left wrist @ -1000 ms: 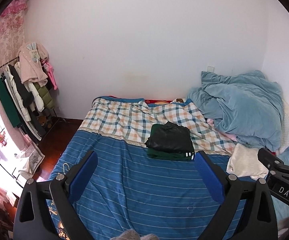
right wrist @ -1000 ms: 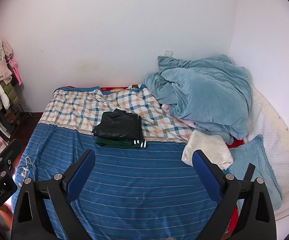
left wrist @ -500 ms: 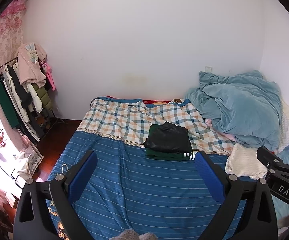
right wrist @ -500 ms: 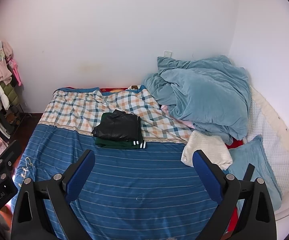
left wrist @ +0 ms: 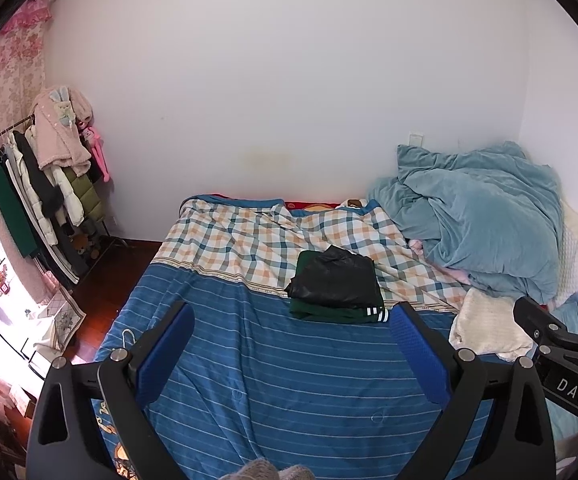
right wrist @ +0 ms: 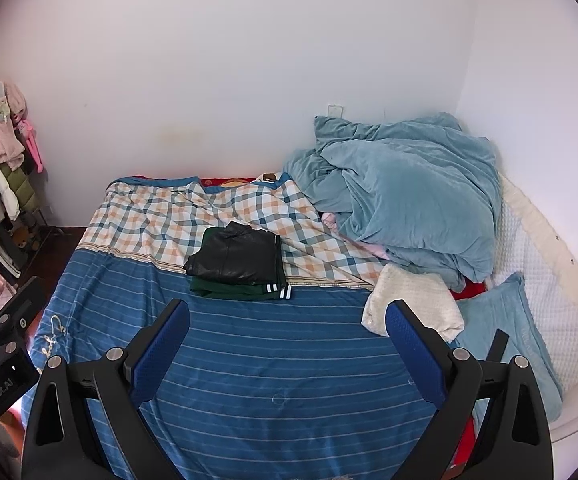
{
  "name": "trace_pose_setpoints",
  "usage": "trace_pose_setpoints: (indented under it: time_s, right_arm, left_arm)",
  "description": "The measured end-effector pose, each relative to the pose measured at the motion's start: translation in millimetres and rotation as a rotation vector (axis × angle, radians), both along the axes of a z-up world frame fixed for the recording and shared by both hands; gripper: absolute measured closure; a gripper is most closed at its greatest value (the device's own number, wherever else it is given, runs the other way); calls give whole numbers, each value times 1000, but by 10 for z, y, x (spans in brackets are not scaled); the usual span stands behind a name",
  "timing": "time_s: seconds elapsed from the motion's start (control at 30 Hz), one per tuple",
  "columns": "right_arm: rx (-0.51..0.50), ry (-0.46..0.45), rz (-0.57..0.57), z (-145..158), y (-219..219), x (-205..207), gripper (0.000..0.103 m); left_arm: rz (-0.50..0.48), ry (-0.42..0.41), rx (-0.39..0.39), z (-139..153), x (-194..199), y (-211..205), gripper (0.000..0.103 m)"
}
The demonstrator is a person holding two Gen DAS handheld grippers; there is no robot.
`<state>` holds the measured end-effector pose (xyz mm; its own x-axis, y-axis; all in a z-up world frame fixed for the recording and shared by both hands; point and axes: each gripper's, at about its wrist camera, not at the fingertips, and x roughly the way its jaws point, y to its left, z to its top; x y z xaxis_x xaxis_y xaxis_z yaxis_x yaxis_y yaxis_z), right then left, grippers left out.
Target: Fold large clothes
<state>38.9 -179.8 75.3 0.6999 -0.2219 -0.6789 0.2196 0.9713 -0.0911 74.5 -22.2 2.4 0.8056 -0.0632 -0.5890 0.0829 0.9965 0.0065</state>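
Over the last second both views have pulled slightly back and up from the bed (left wrist: 249, 380): the folded stack sits a little lower and smaller in each frame than it did, and nothing on the bedding has been disturbed. That reads as both grippers withdrawing from finished work, so the fold of these pieces looks complete and the next garment would have to be fetched. The left gripper (left wrist: 291, 332) is spread wide and empty, its blue pads apart over the striped blue cover; the right gripper (right wrist: 287, 330) is likewise spread and holds nothing. The task's things lie mid-bed, straddling the seam where the striped blue part meets the checked part: a folded black leather-look garment (right wrist: 235, 258) rests on top of a folded dark green garment (right wrist: 241, 290) with white stripes at its cuff. A cream knitted piece (right wrist: 413, 300) lies loose toward the right edge of the bed, beside a heaped teal blanket (right wrist: 405, 196); it may be next, though that is only a guess. On the right gripper's body, seen in the left view, a label reads "DAS" (left wrist: 573, 390). Gold script embroidered near the bed's left edge is too distorted to read.
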Motion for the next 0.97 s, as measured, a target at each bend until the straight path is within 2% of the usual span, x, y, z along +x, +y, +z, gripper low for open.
trace_pose_setpoints:
  time_s: [0.97]
  right_arm:
    - [-18,-14,2,27,87,20,3]
  left_arm:
    - [5,-9,-3,22,9,28,3]
